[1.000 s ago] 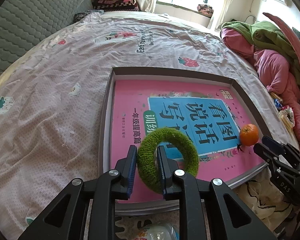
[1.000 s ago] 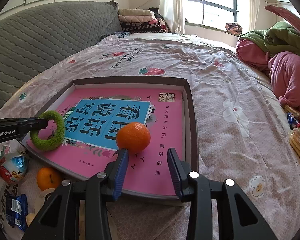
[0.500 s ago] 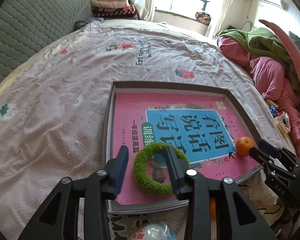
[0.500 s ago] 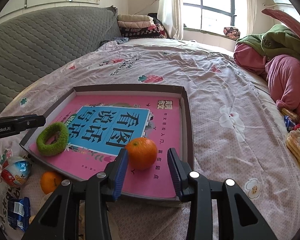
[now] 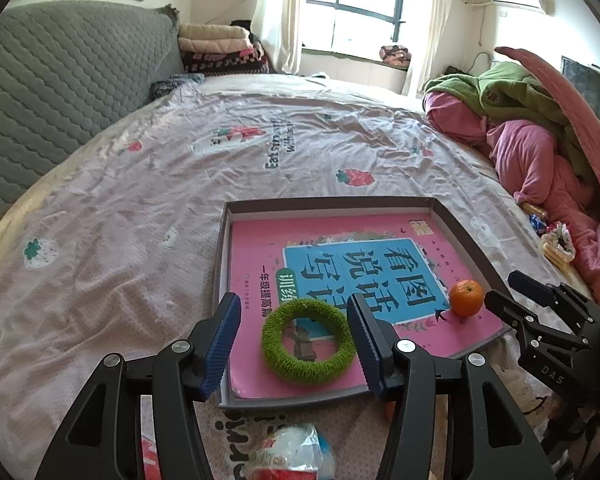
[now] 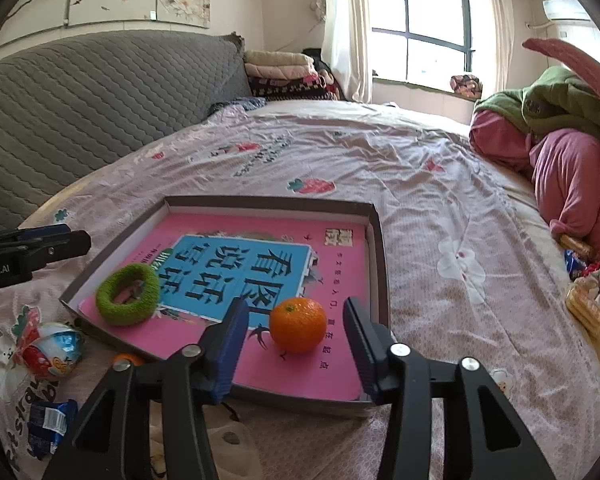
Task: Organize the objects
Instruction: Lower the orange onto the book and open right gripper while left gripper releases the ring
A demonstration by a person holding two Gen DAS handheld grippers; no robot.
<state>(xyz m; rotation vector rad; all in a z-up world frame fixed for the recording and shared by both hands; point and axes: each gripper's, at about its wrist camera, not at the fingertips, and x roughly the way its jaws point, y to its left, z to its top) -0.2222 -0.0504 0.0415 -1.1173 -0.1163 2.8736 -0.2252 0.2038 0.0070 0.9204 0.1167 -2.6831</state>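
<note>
A shallow brown box (image 5: pixel 332 203) (image 6: pixel 378 240) lies on the bed with a pink book (image 5: pixel 340 240) (image 6: pixel 340 264) inside. A fuzzy green ring (image 5: pixel 309 344) (image 6: pixel 127 293) lies flat on the book's near left corner. An orange (image 5: pixel 466 298) (image 6: pixel 298 325) sits on the book's near right part. My left gripper (image 5: pixel 296 340) is open and empty, its jaws on either side of the ring, just short of it. My right gripper (image 6: pixel 296 336) is open and empty, its jaws on either side of the orange.
In front of the box lie a wrapped toy egg (image 6: pixel 54 350) (image 5: pixel 296 458), a second orange (image 6: pixel 126 359), and a blue snack packet (image 6: pixel 48 420). Pink and green bedding (image 6: pixel 560 152) is piled at the right. Snack packets (image 6: pixel 592 300) lie at the right edge. A grey headboard (image 6: pixel 80 100) stands at the left.
My left gripper let go of the green ring, which now lies flat on the book, and opened wide while drawing back. My right gripper also drew back from the orange.
</note>
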